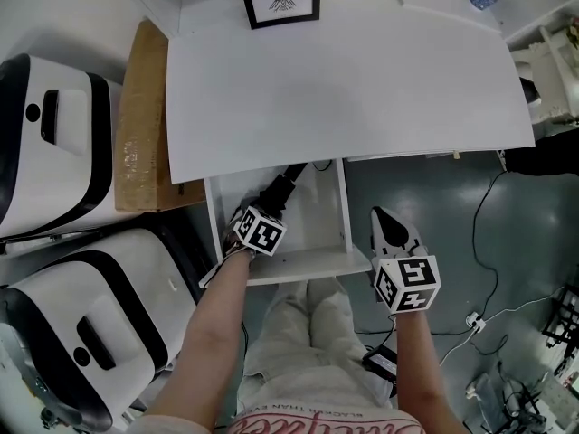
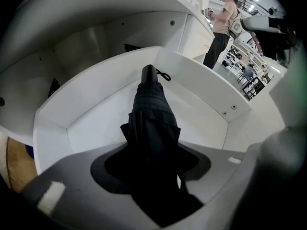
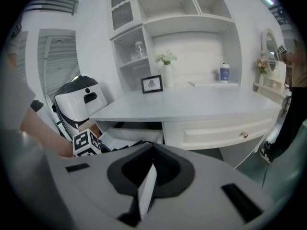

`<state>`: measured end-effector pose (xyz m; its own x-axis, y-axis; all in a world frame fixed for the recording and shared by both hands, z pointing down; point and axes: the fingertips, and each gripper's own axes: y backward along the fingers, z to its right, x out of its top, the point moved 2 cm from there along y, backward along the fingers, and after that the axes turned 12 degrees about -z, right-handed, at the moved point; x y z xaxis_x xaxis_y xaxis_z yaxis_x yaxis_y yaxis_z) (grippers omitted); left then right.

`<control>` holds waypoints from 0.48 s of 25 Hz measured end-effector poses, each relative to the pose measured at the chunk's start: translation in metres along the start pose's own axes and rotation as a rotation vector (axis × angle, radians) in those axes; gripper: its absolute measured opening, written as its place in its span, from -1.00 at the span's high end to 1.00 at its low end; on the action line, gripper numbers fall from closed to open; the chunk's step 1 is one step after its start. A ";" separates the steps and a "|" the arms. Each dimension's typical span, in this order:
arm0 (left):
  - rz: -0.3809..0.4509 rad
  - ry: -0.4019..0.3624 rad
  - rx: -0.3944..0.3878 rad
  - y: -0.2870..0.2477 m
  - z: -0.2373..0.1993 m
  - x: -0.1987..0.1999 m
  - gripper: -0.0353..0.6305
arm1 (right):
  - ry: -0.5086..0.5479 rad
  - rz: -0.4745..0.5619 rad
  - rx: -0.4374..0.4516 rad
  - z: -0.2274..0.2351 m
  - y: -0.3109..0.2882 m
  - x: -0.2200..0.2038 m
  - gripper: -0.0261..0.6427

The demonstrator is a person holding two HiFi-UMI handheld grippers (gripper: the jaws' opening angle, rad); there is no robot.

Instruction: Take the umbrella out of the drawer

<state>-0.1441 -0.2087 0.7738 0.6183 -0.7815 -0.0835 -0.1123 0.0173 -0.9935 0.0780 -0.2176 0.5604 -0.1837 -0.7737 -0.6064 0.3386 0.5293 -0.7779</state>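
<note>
Left tool (image 1: 271, 202), one umbrella (image 2: 152, 114); one drawer (image 2: 204, 83)

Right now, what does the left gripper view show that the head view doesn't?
Left gripper view only: how the left gripper clamps the folded umbrella, and a person standing in the background. Head view only: the right gripper beside the drawer, and a picture frame on the desk. Both: the black umbrella in the open drawer.

The person is wearing beige trousers (image 1: 298, 333) and a pink-lettered top (image 1: 317, 419), with the left gripper (image 1: 270, 202) and right gripper (image 1: 384, 217) carrying black-and-white marker cubes (image 1: 407, 283).
</note>
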 end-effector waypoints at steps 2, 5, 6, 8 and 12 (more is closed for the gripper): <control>0.006 -0.020 0.011 0.006 0.002 0.003 0.18 | -0.001 0.006 -0.003 0.001 0.004 0.000 0.90; 0.016 -0.053 0.010 0.013 0.006 0.006 0.18 | -0.004 0.020 -0.004 0.000 0.010 0.003 0.90; 0.019 -0.065 0.011 0.015 0.007 0.006 0.18 | -0.007 0.026 -0.004 0.001 0.013 0.004 0.90; 0.023 -0.085 0.022 0.020 0.008 0.007 0.18 | -0.011 0.039 -0.003 0.001 0.017 0.007 0.90; 0.035 -0.122 0.014 0.033 0.015 0.010 0.17 | -0.006 0.060 0.000 0.001 0.026 0.013 0.90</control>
<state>-0.1299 -0.2060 0.7392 0.7045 -0.6983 -0.1264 -0.1251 0.0530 -0.9907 0.0852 -0.2142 0.5327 -0.1571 -0.7427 -0.6509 0.3486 0.5750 -0.7402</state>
